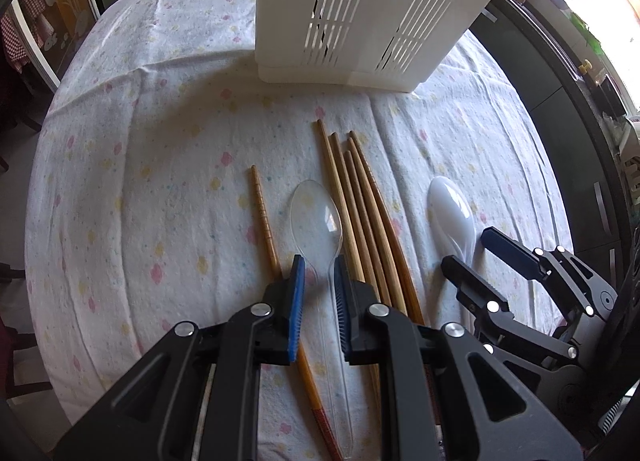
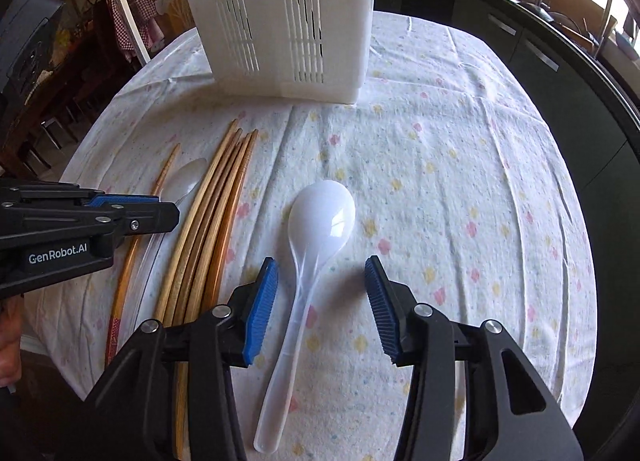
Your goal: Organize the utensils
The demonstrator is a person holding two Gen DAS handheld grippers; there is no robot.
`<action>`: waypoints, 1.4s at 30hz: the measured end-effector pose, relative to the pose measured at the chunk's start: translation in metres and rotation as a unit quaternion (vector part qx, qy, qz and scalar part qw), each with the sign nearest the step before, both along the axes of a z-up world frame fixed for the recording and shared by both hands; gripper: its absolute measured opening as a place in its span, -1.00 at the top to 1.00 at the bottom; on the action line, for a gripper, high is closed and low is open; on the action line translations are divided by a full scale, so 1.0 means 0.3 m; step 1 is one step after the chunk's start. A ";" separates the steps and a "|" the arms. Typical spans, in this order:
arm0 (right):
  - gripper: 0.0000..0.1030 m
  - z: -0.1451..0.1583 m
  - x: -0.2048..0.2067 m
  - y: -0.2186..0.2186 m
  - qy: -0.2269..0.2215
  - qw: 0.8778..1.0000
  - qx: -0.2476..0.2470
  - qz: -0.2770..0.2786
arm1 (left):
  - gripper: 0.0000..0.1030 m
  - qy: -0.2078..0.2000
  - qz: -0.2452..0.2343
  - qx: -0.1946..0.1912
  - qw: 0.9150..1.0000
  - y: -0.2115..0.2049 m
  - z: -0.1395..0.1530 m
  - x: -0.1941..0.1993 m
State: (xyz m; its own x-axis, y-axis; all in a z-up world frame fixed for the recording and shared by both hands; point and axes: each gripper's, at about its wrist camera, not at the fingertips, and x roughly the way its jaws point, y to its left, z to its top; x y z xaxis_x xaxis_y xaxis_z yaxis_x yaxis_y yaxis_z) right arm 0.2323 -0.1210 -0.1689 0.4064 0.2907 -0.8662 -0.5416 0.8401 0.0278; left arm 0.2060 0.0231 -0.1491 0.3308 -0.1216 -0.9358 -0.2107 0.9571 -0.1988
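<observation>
A clear plastic spoon (image 1: 318, 213) lies on the flowered tablecloth; its handle runs between the fingers of my left gripper (image 1: 319, 265), which is open a little around it. A single chopstick (image 1: 264, 217) lies left of it and a bundle of several wooden chopsticks (image 1: 360, 201) right of it. A white spoon (image 2: 320, 221) lies bowl away from me; my right gripper (image 2: 322, 273) is wide open, its jaws either side of the handle. The white slotted utensil holder (image 2: 280, 21) stands at the back; the left wrist view shows it too (image 1: 360, 13).
The round table's cloth (image 2: 460, 181) is wrinkled and drops off at the edges. Dark kitchen cabinets (image 2: 560, 73) with a counter and sink run along the right. Chairs and a door stand at the left.
</observation>
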 end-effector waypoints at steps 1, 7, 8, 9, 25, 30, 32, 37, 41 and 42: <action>0.41 0.003 0.002 -0.006 -0.003 1.000 0.002 -0.003 | 0.72 -0.001 0.000 -0.001 1.000 0.001 0.000 0.000; 0.68 0.037 0.002 -0.064 -0.006 0.999 0.048 -0.012 | 0.72 -0.008 -0.002 -0.008 1.000 0.025 0.014 -0.036; 0.68 0.054 0.000 -0.079 -0.009 0.998 0.059 -0.014 | 0.72 -0.011 -0.002 -0.008 1.000 0.031 0.023 -0.041; 0.69 0.071 -0.001 -0.091 -0.013 0.997 0.068 -0.015 | 0.72 -0.016 -0.002 -0.008 1.000 0.034 0.034 -0.043; 0.92 0.300 -0.052 -0.246 -0.071 0.981 0.179 -0.032 | 0.90 -0.106 -0.027 0.003 0.994 0.011 0.252 -0.144; 0.97 0.286 -0.048 -0.249 -0.063 0.982 0.176 -0.036 | 0.90 -0.071 -0.024 0.005 0.997 -0.004 0.201 -0.104; 0.97 0.271 -0.038 -0.254 -0.057 0.982 0.175 -0.039 | 0.90 -0.054 -0.021 0.005 0.998 0.003 0.167 -0.091; 0.15 0.184 0.070 -0.257 -0.024 0.991 0.113 -0.067 | 0.90 -0.034 -0.025 0.001 0.999 0.003 0.122 -0.081; 0.09 0.099 0.155 -0.222 -0.018 0.994 0.081 -0.073 | 0.90 -0.039 -0.031 0.006 0.999 -0.002 0.132 -0.085; 0.09 0.081 0.173 -0.211 -0.017 0.994 0.075 -0.076 | 0.90 -0.041 -0.032 0.009 0.999 -0.003 0.137 -0.087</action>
State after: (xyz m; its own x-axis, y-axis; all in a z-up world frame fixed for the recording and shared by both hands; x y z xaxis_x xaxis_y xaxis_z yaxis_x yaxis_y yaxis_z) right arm 0.2842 -0.1841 -0.1445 0.4836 0.3483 -0.8030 -0.4121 0.9000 0.1421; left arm 0.1799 0.0222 -0.1081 0.3978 -0.1295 -0.9083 -0.1320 0.9716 -0.1963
